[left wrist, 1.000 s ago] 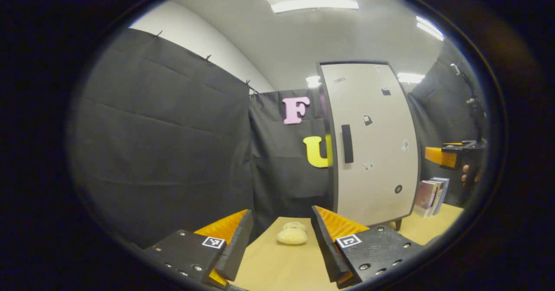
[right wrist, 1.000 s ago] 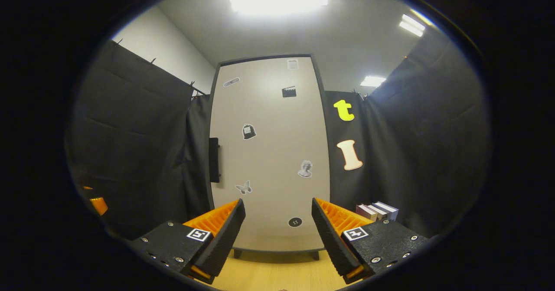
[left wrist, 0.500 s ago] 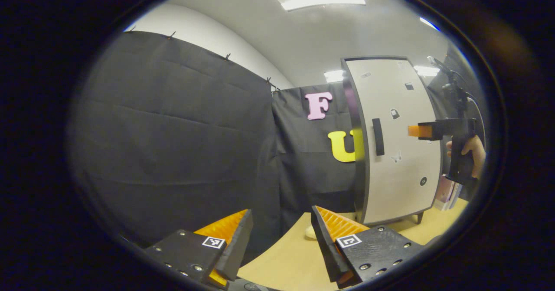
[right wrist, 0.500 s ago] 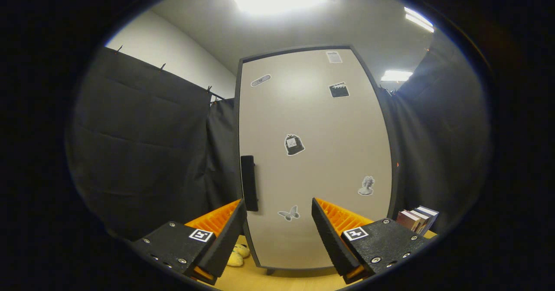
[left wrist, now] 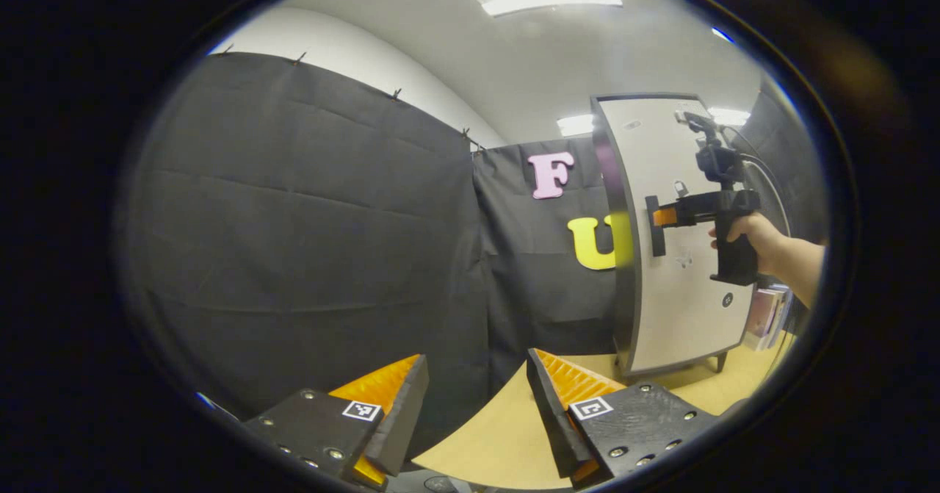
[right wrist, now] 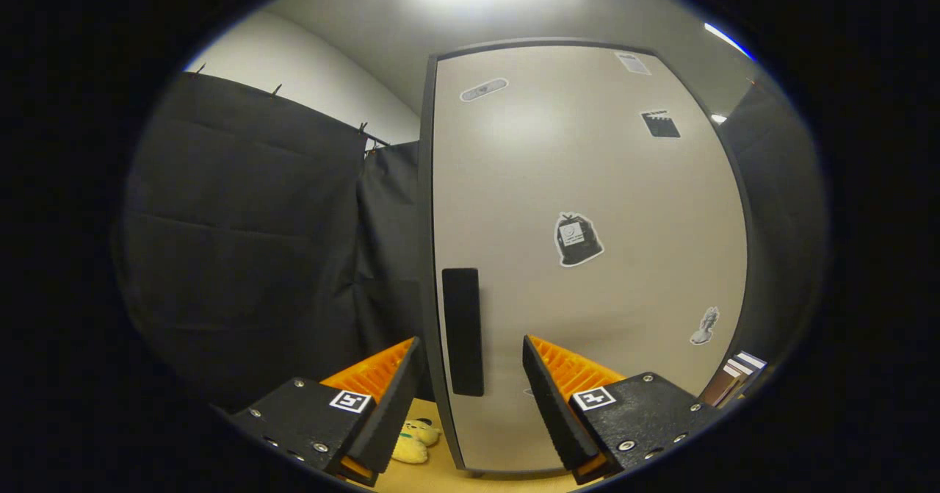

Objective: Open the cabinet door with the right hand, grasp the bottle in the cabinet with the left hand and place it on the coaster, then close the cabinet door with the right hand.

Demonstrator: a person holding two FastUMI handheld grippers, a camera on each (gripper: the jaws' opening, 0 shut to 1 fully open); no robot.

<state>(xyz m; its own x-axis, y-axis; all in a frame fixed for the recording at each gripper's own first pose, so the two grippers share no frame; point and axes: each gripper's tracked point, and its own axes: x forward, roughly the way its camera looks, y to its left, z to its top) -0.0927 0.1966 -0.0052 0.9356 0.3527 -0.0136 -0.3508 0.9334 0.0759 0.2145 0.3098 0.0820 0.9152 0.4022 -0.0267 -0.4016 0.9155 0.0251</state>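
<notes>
Beige, stiff flat cabinet door, take its black vertical bar handle (likely light swing), right gripper jaws apart straddling it, left gripper apart too.

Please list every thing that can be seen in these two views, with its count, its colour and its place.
cabinet: one, pale door with dark frame, standing on the table, door shut.
door handle: one, black, upright at the door's left edge, between the right gripper's fingers but not yet touched.
stickers: several, black and grey, scattered on the door.
books: a few, standing right of the cabinet.
plush toy: one, yellowish, on the table left of the cabinet's foot.
table: one, light wood.
hand: one, holding the right gripper.
right gripper: one, open, at the handle.
left gripper: one, open, above the table.
</notes>
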